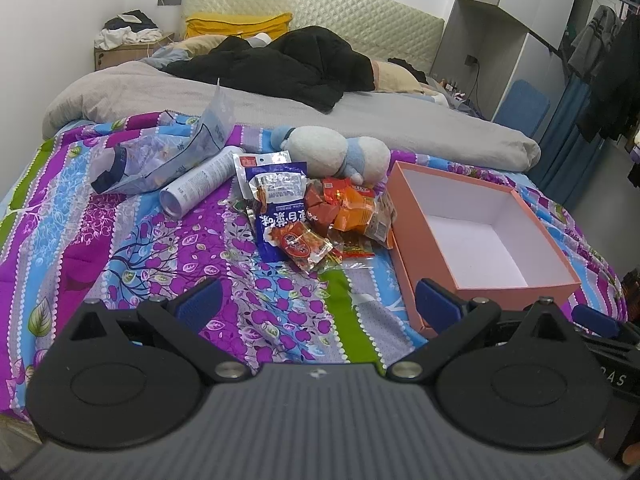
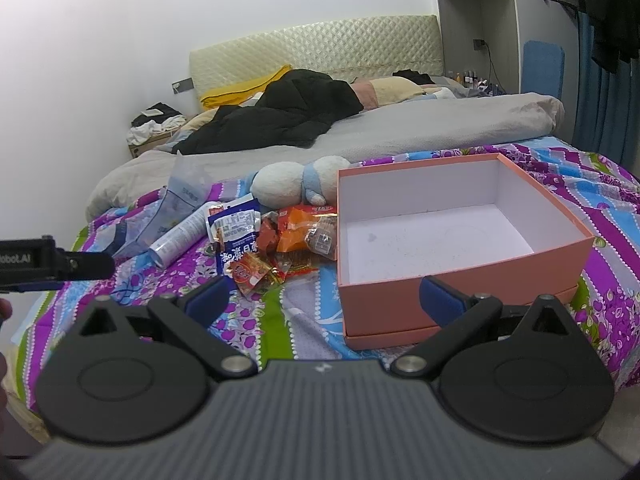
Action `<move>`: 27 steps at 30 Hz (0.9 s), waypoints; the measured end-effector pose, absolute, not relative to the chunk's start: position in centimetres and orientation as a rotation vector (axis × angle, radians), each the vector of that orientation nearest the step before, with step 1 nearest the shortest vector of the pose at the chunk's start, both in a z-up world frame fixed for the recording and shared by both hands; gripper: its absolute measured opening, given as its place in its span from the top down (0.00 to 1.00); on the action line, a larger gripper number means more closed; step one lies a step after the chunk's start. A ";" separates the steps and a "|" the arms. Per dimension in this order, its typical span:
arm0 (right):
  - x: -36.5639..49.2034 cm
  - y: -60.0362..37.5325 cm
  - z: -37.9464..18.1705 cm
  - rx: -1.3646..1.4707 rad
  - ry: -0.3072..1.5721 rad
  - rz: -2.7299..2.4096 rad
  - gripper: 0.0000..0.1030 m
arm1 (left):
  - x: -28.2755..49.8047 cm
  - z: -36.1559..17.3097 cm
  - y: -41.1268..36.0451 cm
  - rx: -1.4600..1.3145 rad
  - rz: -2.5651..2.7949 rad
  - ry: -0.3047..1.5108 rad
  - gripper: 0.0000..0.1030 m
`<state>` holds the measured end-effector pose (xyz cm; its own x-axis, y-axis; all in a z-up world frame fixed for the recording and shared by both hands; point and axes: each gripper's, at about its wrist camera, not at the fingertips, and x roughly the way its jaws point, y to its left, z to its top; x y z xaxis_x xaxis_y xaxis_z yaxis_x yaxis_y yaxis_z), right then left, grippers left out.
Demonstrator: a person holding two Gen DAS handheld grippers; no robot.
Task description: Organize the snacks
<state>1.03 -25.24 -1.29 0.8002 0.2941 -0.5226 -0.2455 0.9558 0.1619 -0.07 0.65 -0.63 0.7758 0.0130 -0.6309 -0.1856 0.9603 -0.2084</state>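
Snacks (image 1: 320, 216) lie in a heap on the flowered bedspread (image 1: 160, 248), touching the left wall of the pink box (image 1: 516, 288), which is open and has nothing inside. We see the blue packet (image 1: 276, 208) with its long axis running from 12 to 6 o'clock. Bare bedspread lies between the heap and both claws. Our left claw (image 1: 316, 304) is spread wide and holds nothing; so is our right claw (image 2: 324, 300). Only the right view shows the box floor fully, and the left claw's body at 9 o'clock.
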 end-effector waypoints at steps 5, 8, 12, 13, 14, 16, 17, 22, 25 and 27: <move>1.0 -25.4 -1.3 0.087 0.579 0.288 0.00 | 0.0 -0.6 0.6 -0.265 0.112 0.678 0.00; 1.0 -25.4 -1.3 0.084 0.581 0.286 0.00 | 0.0 -0.7 0.6 -0.264 0.111 0.679 0.00; 1.0 -25.2 -1.3 0.082 0.583 0.285 0.00 | -0.1 -0.7 0.6 -0.266 0.111 0.678 0.00; 1.0 -25.2 -1.3 0.081 0.581 0.286 0.00 | -0.1 -0.7 0.6 -0.265 0.110 0.678 0.00; 1.0 -25.2 -1.3 0.081 0.580 0.286 0.00 | -0.1 -0.7 0.6 -0.264 0.110 0.677 0.00; 1.1 -25.2 -1.4 0.078 0.580 0.284 0.00 | 0.0 -0.8 0.6 -0.261 0.109 0.679 0.00; 1.1 -25.2 -1.5 0.079 0.581 0.282 0.00 | 0.0 -0.8 0.6 -0.260 0.109 0.680 0.00; 1.1 -25.0 -1.5 0.076 0.582 0.285 0.00 | 0.1 -0.9 0.7 -0.258 0.107 0.682 0.00; 1.2 -24.9 -1.6 0.075 0.586 0.287 0.00 | 0.5 -1.0 0.7 -0.251 0.100 0.693 0.00; 1.2 -24.8 -1.6 0.073 0.589 0.287 0.00 | 0.8 -0.9 0.6 -0.244 0.098 0.694 0.00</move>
<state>1.22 -24.81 -1.58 0.7932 0.2877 -0.5367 -0.2461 0.9576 0.1497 0.85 0.59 -0.85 0.7653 0.0086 -0.6436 -0.1703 0.9670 -0.1897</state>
